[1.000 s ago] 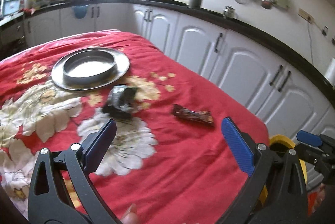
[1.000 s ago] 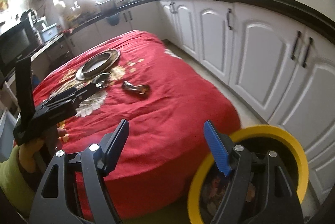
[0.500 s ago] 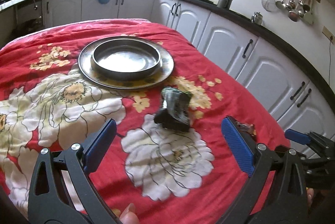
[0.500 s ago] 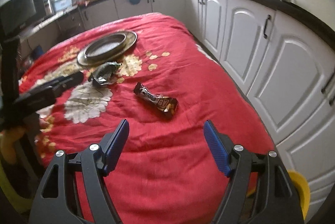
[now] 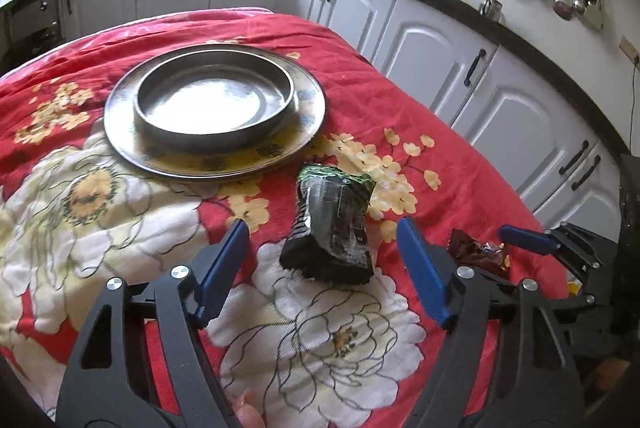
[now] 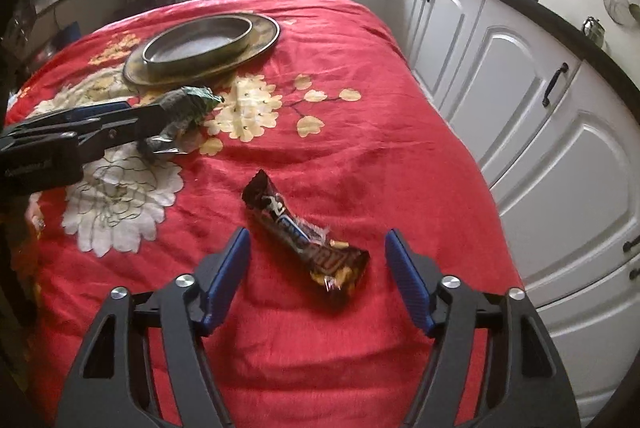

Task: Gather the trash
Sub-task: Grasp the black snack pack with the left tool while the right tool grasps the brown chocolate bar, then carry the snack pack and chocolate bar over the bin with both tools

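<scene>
A crumpled green and silver wrapper (image 5: 334,224) lies on the red floral tablecloth (image 5: 420,116). My left gripper (image 5: 320,234) hangs over it with its jaws closing. The wrapper's near end sits between the blue pads, which stand clear of it. A brown chocolate bar wrapper (image 6: 304,236) lies nearer the table's right edge. My right gripper (image 6: 318,242) straddles its near end, jaws closing too, pads not touching it. In the right wrist view the left gripper (image 6: 100,114) reaches in from the left beside the crumpled wrapper (image 6: 184,108). The left wrist view shows the brown wrapper (image 5: 476,254) at the right.
A metal dish on a wide metal plate (image 5: 280,152) sits at the far side of the table, also seen as the plate (image 6: 264,36) in the right wrist view. White cabinets (image 6: 520,100) under a dark counter run close along the table's right edge.
Both grippers have come forward and down over the table, each now at its own wrapper. Both pairs of jaws have narrowed. The yellow-rimmed bin has left view.
</scene>
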`<state>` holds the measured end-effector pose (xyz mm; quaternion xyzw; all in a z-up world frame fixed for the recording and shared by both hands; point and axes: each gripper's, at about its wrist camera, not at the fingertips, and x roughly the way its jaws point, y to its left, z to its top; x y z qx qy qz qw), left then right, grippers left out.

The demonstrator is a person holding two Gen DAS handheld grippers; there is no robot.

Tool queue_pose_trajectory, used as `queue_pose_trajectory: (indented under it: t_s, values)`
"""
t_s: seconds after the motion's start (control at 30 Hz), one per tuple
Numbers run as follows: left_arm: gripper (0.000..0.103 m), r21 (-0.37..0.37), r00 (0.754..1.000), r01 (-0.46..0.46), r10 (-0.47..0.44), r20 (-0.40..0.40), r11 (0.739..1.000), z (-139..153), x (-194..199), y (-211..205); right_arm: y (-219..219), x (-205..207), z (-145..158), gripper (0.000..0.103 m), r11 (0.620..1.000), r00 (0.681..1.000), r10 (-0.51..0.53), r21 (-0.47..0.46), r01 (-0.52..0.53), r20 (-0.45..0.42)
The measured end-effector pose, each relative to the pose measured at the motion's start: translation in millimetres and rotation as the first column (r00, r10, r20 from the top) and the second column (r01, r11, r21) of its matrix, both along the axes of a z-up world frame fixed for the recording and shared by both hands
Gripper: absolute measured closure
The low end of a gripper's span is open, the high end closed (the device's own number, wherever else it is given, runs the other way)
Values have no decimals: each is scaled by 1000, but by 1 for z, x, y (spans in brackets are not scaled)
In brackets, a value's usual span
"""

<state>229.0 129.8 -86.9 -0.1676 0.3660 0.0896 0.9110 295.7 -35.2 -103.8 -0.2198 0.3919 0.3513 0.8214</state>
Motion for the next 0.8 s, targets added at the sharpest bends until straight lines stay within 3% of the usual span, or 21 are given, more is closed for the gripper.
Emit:
queue_pose_trajectory:
  t_s: [0.03, 0.23, 0.37, 0.4, 0.43, 0.8]
  values:
    - [36, 0, 1000, 4, -4, -9, 1000, -2, 4, -1, 1, 0, -3, 54, 1000, 1000, 5, -2, -5, -10]
    - [49, 13, 998, 22, -22, -51, 1000, -12, 16, -6, -10, -8, -7, 58, 999, 999, -7, 36, 8, -32]
    - [68, 30, 998, 28, -26, -65, 999, -14, 17, -10, -27, -25, -7, 59, 997, 998, -23, 69, 27, -51]
    - [69, 28, 997, 29, -27, -65, 999, -14, 16, -10, -32, -30, -6, 60, 996, 998, -30, 78, 34, -56]
    - [71, 28, 997, 32, -30, -65, 999, -14, 15, -10, -35, -33, -5, 77, 996, 997, -31, 87, 37, -65]
    - [75, 38, 993, 112, -111, -33, 993, -6, -5, -37, -81, -69, 11, 81, 979, 992, -74, 184, 92, -105]
